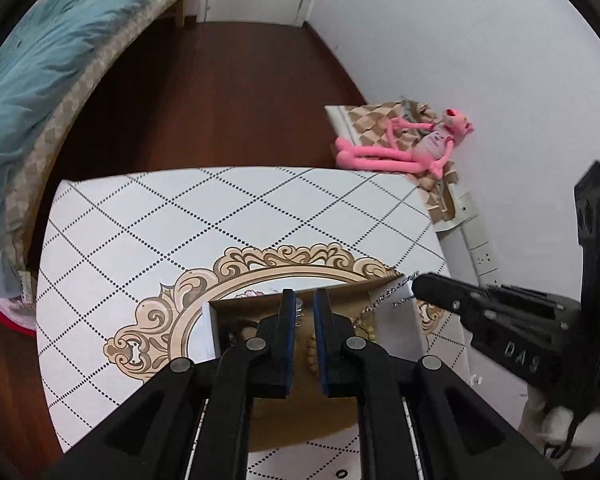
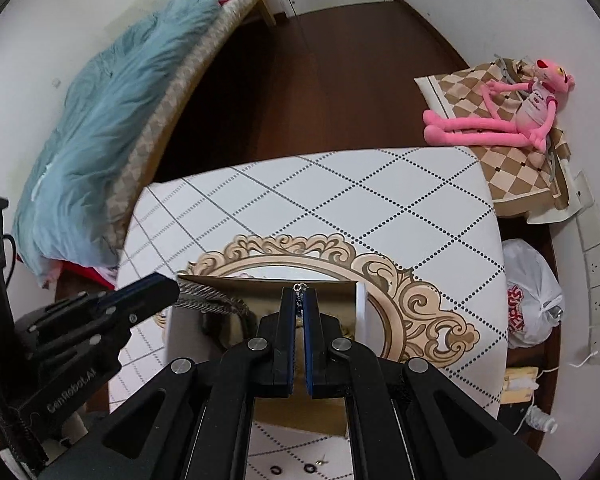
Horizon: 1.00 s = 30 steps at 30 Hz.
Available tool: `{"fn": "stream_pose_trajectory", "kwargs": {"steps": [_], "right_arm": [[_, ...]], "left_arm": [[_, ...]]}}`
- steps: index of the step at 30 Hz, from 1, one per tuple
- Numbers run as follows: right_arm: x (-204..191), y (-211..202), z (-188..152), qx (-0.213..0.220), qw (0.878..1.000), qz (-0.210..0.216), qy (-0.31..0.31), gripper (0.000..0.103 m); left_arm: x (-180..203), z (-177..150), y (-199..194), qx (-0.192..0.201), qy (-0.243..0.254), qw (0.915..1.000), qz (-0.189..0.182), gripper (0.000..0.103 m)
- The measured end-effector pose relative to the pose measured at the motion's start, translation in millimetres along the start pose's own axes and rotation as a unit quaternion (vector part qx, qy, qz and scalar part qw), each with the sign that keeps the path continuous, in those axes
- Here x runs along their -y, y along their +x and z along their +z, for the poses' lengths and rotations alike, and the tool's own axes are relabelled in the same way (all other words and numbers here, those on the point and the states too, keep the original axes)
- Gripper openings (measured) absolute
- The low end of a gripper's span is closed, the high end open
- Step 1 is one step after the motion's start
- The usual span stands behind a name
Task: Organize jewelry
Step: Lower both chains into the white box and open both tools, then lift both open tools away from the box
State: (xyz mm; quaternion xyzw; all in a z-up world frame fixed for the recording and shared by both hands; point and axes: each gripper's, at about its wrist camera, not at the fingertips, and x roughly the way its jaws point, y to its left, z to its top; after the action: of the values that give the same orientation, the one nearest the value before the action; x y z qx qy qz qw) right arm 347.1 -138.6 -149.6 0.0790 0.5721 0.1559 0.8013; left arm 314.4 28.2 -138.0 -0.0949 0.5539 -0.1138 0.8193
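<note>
An open cardboard jewelry box stands on the patterned table, with gold and bead pieces inside. My left gripper hangs over the box with a small gap between its blue pads, and a silvery coiled piece sits between the tips. In the right wrist view the left gripper touches a grey tassel-like piece at the box's left wall. My right gripper is shut on a thin chain above the box. In the left wrist view the right gripper holds that chain at the box's right corner.
The table has a diamond-dot cover with a gold ornament. Small black rings and an earring lie near its front edge. A bed with a blue blanket is at left. A pink plush toy and a plastic bag are at right.
</note>
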Motion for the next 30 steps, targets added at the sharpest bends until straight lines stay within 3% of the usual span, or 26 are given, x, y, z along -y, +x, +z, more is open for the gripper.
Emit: {"fn": "stream_pose_trajectory", "kwargs": {"steps": [2,4,6,7,8,9,10,12,13,15,16,18,22,24,30], "right_arm": [[0,8,2,-0.009,1.000,-0.002,-0.002,0.004],[2,13,5,-0.020,1.000,-0.005,0.002,0.004],[3,20,6,-0.042,0.999,0.004,0.005,0.007],[4,21,6,-0.046,0.999,0.002,0.006,0.010],[4,22,5,-0.049,0.999,-0.002,0.005,0.021],[5,22,4,-0.051,0.999,-0.004,0.005,0.039],[6,22,4,-0.051,0.999,-0.004,0.006,0.047],[7,19,3,-0.051,0.999,-0.008,0.005,0.053],[7,17,2,-0.049,0.999,-0.013,0.005,0.053],[4,10,-1,-0.040,0.999,-0.031,-0.004,0.056],[4,9,-2,-0.038,0.998,-0.042,-0.008,0.060],[0,5,-10,-0.029,0.997,-0.073,-0.019,0.085],[-2,9,-29,-0.033,0.993,-0.109,-0.029,0.091],[-1,14,-43,-0.039,0.992,-0.118,-0.028,0.101],[-3,17,-69,-0.036,0.990,-0.134,-0.031,0.101]], "left_arm": [[-4,2,5,-0.009,-0.012,0.9998,0.010,0.011],[-6,4,6,-0.009,-0.013,0.9993,0.034,0.029],[-10,4,1,0.008,-0.015,0.9987,0.048,0.074],[-12,4,-3,0.015,-0.017,0.9983,0.054,0.077],[-14,3,-6,0.021,-0.017,0.9979,0.059,0.078],[-16,4,-8,0.023,-0.018,0.9975,0.064,0.078],[-18,3,-9,0.023,-0.020,0.9969,0.073,0.078],[-23,1,-13,0.028,-0.021,0.9955,0.088,0.080],[-25,-2,-16,0.033,-0.022,0.9944,0.098,0.084],[-27,-7,-21,0.042,-0.019,0.9916,0.121,0.102],[-28,-10,-22,0.046,-0.017,0.9902,0.131,0.103],[-29,-20,-24,0.056,-0.015,0.9858,0.158,0.103],[-30,-40,-21,0.057,-0.016,0.9820,0.179,0.103],[-31,-50,-18,0.050,-0.017,0.9812,0.186,0.103],[-28,-72,-16,0.038,-0.020,0.9816,0.186,0.103]]}}
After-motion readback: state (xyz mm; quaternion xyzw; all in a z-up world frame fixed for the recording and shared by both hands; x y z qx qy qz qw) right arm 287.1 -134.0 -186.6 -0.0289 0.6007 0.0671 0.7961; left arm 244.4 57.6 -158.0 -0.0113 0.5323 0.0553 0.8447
